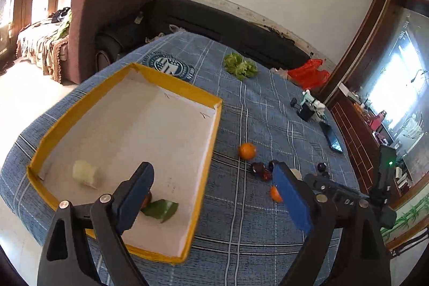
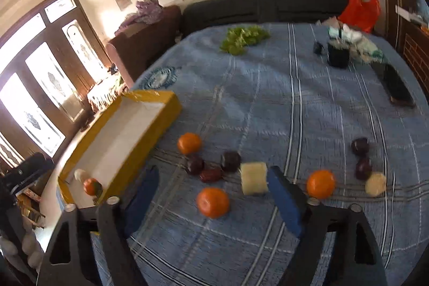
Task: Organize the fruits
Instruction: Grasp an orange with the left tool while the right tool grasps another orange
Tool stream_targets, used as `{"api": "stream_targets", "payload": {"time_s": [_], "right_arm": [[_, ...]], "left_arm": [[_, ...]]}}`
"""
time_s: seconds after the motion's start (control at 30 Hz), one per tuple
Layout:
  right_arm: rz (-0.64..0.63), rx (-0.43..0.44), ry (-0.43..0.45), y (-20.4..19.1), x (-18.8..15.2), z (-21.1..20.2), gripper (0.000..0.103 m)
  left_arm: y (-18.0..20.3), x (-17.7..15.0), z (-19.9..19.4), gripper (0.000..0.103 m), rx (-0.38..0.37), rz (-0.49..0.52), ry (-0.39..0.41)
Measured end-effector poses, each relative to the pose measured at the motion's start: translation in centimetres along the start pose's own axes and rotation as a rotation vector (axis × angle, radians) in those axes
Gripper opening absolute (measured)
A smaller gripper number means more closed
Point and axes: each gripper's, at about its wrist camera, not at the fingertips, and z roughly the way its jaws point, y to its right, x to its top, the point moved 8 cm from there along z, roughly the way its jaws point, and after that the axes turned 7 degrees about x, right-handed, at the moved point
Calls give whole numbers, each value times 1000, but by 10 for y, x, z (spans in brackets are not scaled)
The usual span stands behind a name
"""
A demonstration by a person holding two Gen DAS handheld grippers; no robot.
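A yellow-rimmed white box [image 1: 211, 152] lies on the blue plaid cloth; it holds a pale fruit chunk [image 1: 85, 173], a green leaf [image 1: 161, 209] and an orange fruit partly hidden behind my left finger. My left gripper [image 1: 211, 195] is open and empty above the box's near right edge. An orange [image 1: 247, 151] and dark plums [image 1: 258, 168] lie right of the box. My right gripper [image 2: 214, 197] is open, its fingers either side of an orange [image 2: 213, 202]. Near it lie a pale chunk [image 2: 253, 178], more oranges [image 2: 189, 143] [image 2: 320, 184], and plums [image 2: 230, 160].
Green lettuce [image 2: 242, 38] lies at the far side of the cloth. A black cup with clutter [image 2: 338, 54] and a dark phone [image 2: 396, 87] sit at the far right, a red bag [image 2: 359, 8] beyond. Sofas stand behind the table. The box [image 2: 150, 136] shows left.
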Motion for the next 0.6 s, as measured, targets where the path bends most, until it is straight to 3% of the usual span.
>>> {"api": "stream_targets", "payload": {"time_s": [0.03,0.07,0.17,0.5,0.57,0.6], "right_arm": [[22,13,-33,6,-10,9,56],[42,31,-60,13,-20,16,54],[38,64,-96,13,-37,36,53],[-37,65,-78,0,-42,53,53],[-46,58,-73,0,-42,54,46],[-54,53,-68,-1,-42,54,43]], "left_arm": [[4,-5,6,90,-6,0,-20],[9,-10,15,90,-12,2,-43],[18,-17,29,90,-20,4,-79],[56,1,101,90,-18,73,-159],[66,3,122,89,-12,102,-185],[70,3,129,83,-13,113,-196]]}}
